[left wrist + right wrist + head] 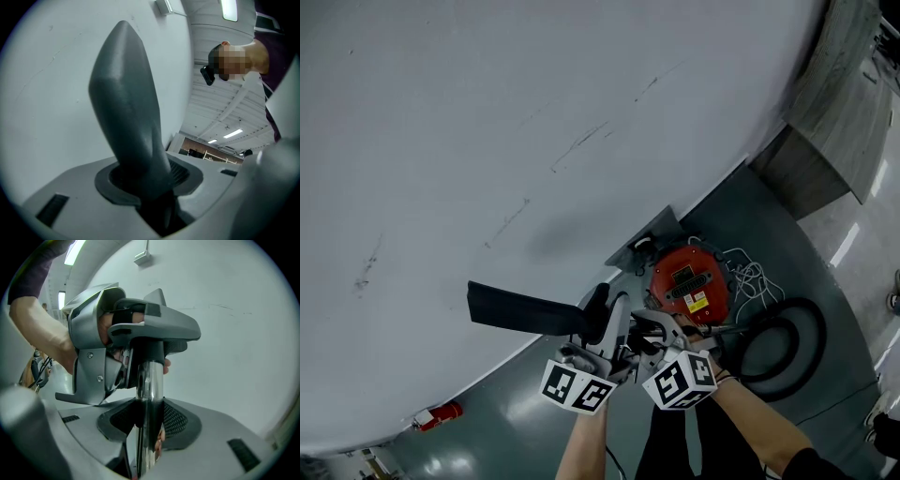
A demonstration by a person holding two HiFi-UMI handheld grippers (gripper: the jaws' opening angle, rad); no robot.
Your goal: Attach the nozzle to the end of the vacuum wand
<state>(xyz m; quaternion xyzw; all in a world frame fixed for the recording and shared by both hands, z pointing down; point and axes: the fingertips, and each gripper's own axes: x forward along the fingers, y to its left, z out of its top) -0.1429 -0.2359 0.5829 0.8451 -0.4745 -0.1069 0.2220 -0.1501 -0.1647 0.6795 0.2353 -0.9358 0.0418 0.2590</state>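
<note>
Left gripper view: left gripper [154,190], fingers [187,176] spread; dark grey nozzle [124,103] standing up between them, its narrow neck down in the gap, no squeeze to be seen.
Right gripper view: right gripper [149,425], fingers [176,420] pinching the chrome vacuum wand [150,380], which runs straight out from between them.
Wand end: just beyond the right fingers, meeting a black collar [150,350], with the left gripper's grey fingers around that collar.
Nozzle, head view: flat and black, reaching out to the left past the left fingers.
Canister: red canister [689,281] beyond the right fingers, down on the grey-green floor [520,422].
Hose: black hose [797,342] looped just right of the canister.
Wall: pale, scuffed wall [534,122], far past both pairs of fingers.
</note>
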